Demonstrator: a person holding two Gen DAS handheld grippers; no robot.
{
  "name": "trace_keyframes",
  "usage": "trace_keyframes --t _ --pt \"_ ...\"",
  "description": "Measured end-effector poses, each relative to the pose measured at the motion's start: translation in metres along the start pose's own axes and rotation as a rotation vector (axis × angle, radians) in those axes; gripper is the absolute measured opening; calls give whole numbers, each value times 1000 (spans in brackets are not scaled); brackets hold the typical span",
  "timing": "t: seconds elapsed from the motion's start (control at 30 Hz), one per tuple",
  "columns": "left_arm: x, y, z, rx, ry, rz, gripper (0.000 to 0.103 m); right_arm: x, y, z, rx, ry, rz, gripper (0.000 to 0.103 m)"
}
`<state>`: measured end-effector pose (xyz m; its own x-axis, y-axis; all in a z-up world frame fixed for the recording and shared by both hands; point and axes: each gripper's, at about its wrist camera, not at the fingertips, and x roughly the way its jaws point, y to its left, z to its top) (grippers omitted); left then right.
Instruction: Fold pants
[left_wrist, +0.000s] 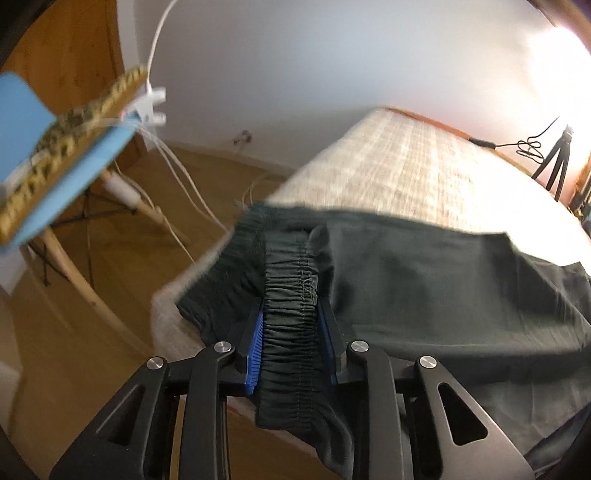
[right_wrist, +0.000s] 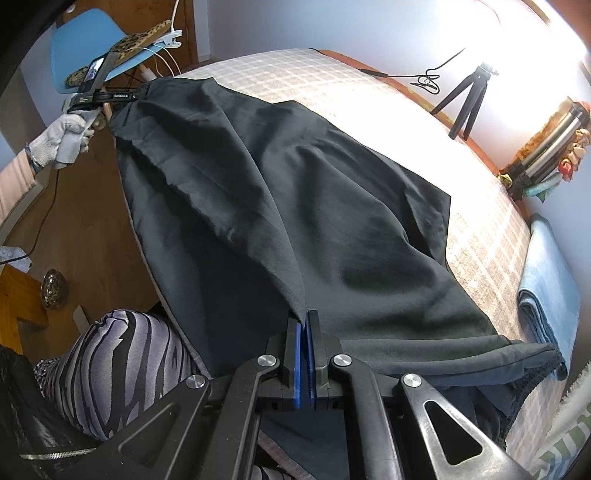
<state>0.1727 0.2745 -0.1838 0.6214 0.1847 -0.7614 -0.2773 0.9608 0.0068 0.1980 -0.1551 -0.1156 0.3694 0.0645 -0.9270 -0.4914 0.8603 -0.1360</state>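
Note:
Dark green pants (right_wrist: 295, 206) lie spread along the near side of a bed with a beige checked cover (right_wrist: 480, 229). My left gripper (left_wrist: 290, 314) is shut on the gathered elastic waistband (left_wrist: 291, 295) at the bed's corner. It also shows in the right wrist view (right_wrist: 110, 96), held by a gloved hand at the far end of the pants. My right gripper (right_wrist: 304, 317) is shut on a pinched fold of the pants' fabric near the leg end. The leg hem (right_wrist: 532, 362) lies to its right.
A blue chair (right_wrist: 92, 40) with a leopard-print cushion stands by the bed's far corner, with white cables hanging. A black tripod (right_wrist: 469, 96) stands on the bed's far side. Folded light-blue cloth (right_wrist: 550, 280) lies at the right. My striped-legging knee (right_wrist: 122, 365) is near the bed edge.

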Motion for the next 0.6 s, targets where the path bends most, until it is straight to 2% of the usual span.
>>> trace_keyframes --t 0.23,0.37,0.43,0.53,0.57,0.6 --pt "-8 26 40 18 -53 40 25 -9 5 8 29 -47 1 1" --pt "15 35 44 28 3 54 25 -2 17 14 11 -38 23 1" --pt "30 35 41 46 54 51 25 6 26 15 -8 -18 34 1" --pt "34 41 33 21 61 54 33 18 37 12 -42 21 33 1" --pt "32 47 32 -2 61 43 40 22 37 11 -43 34 38 1" --pt "30 54 32 -29 60 43 59 24 37 9 -40 44 44 1"
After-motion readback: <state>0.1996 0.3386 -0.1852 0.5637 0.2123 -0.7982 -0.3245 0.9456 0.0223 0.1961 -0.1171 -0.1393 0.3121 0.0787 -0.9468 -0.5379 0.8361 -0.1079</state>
